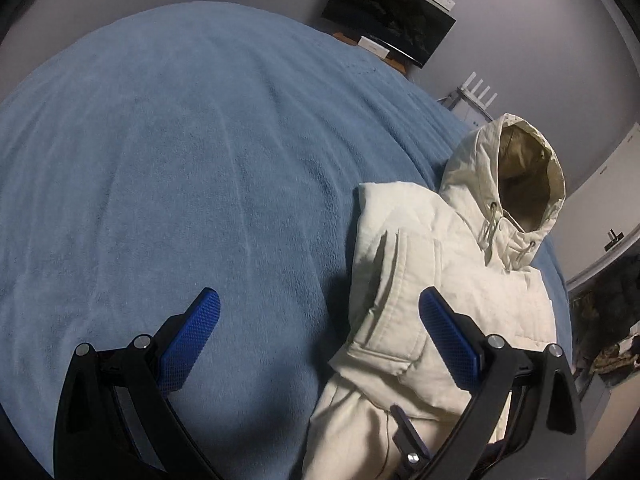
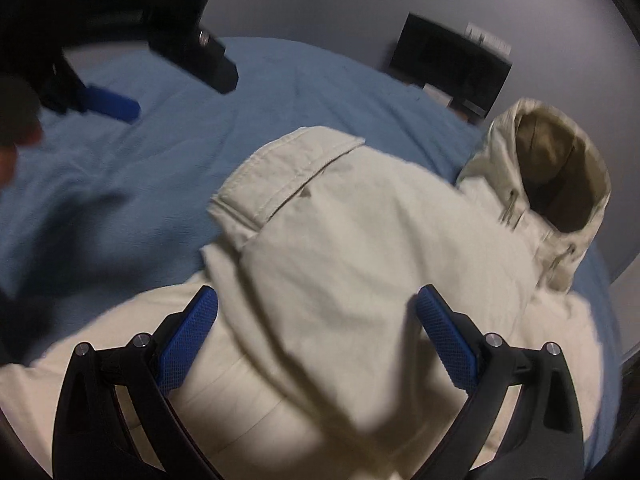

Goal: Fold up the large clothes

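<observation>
A cream hooded jacket (image 1: 432, 280) lies partly folded on the blue bed (image 1: 180, 160); both the left hand-held gripper (image 1: 320, 312) and the right hand-held gripper (image 2: 316, 308) gape wide, holding nothing.

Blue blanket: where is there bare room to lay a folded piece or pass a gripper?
The blue blanket lies bare from the cream hooded jacket's left edge across to the far wall and the dark screen. It is crowded on the right, where jacket and hood fill the bed's edge under the right gripper.
</observation>
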Available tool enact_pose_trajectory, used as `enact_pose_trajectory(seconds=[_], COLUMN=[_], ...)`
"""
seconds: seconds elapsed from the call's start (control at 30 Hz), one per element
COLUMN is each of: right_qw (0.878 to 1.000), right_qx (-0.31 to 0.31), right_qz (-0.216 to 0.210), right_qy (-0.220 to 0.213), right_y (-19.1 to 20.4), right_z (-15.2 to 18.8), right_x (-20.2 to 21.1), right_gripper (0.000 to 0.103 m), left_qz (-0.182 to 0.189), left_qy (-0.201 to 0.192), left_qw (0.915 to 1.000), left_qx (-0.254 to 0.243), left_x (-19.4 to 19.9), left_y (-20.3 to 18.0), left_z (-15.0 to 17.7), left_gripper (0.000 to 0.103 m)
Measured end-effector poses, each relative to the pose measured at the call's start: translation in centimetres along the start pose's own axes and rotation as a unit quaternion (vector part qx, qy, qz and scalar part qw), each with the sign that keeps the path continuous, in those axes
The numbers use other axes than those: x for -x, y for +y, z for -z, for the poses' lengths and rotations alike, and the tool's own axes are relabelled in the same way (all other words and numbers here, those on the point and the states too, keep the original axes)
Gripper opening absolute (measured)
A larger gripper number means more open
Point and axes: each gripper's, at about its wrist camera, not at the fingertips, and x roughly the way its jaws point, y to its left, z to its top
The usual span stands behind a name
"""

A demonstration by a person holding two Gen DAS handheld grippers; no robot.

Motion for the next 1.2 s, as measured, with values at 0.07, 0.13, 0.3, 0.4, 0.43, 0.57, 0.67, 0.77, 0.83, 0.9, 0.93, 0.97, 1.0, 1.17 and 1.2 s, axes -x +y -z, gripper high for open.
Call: enact_pose_trajectory(seconds=[0.07,0.13,0.3,0.4,0.43,0.57,0.67,0.77,0.83,0.9,0.93,0.97,1.0,1.17,1.2], right_qw=[1.0,1.0,0.997,0.991,0.989,0.98,0.974,0.969,0.967,0.965,0.964,0.962,0.961,0.951,0.949], right_qx=[0.004,-0.012,-0.069,-0.123,-0.14,-0.193,-0.22,-0.239,-0.246,-0.253,-0.256,-0.262,-0.268,-0.301,-0.31], right_qz=[0.023,0.019,0.015,0.015,0.015,0.02,0.034,0.044,0.052,0.057,0.059,0.06,0.062,0.063,0.06], right_qy=[-0.005,-0.013,-0.033,-0.042,-0.043,-0.039,-0.039,-0.045,-0.048,-0.049,-0.048,-0.046,-0.044,-0.024,-0.018], right_y=[-0.3,-1.2,-4.7,-7.3,-8.2,-11.8,-14.4,-15.9,-17.0,-17.7,-18.0,-18.5,-18.9,-21.1,-21.6], right_z=[0.1,0.2,0.5,0.9,1.1,2.1,3.4,4.3,4.9,5.4,5.7,6.1,6.5,8.6,9.2], right_x=[-0.3,-0.1,1.5,2.9,3.2,4.3,5.4,6.6,7.4,8.0,8.3,8.5,8.7,8.7,8.7], right_gripper=[0.082,0.069,0.03,0.024,0.024,0.024,0.024,0.024,0.024,0.024,0.024,0.024,0.024,0.024,0.024], left_qz=[0.0,0.008,0.019,0.022,0.022,0.022,0.019,0.019,0.02,0.023,0.025,0.026,0.028,0.032,0.032], left_qy=[-0.002,-0.003,-0.012,-0.018,-0.02,-0.014,0.002,0.023,0.032,0.037,0.041,0.043,0.045,0.062,0.066], left_qw=[1.0,1.0,0.9997,0.9995,0.9995,0.9994,0.9987,0.9967,0.9947,0.9925,0.9905,0.9894,0.9881,0.9812,0.9798], left_qx=[-0.003,-0.001,-0.002,-0.009,-0.012,-0.025,-0.047,-0.075,-0.095,-0.115,-0.129,-0.136,-0.144,-0.18,-0.186], left_x=[-0.1,-0.1,0.4,0.8,0.8,0.6,-0.1,-1.3,-1.9,-2.2,-2.4,-2.5,-2.6,-3.3,-3.5], left_y=[-0.1,-0.2,-0.4,-0.8,-0.9,-1.6,-2.5,-3.8,-4.8,-5.7,-6.4,-6.8,-7.2,-8.4,-8.7], left_z=[-0.1,-0.2,-0.3,-0.2,-0.1,0.2,0.8,1.6,2.3,2.9,3.3,3.5,3.7,4.7,4.9], left_gripper=[0.096,0.096,0.096,0.096,0.096,0.096,0.096,0.095,0.094,0.094,0.094,0.094,0.094,0.094,0.094])
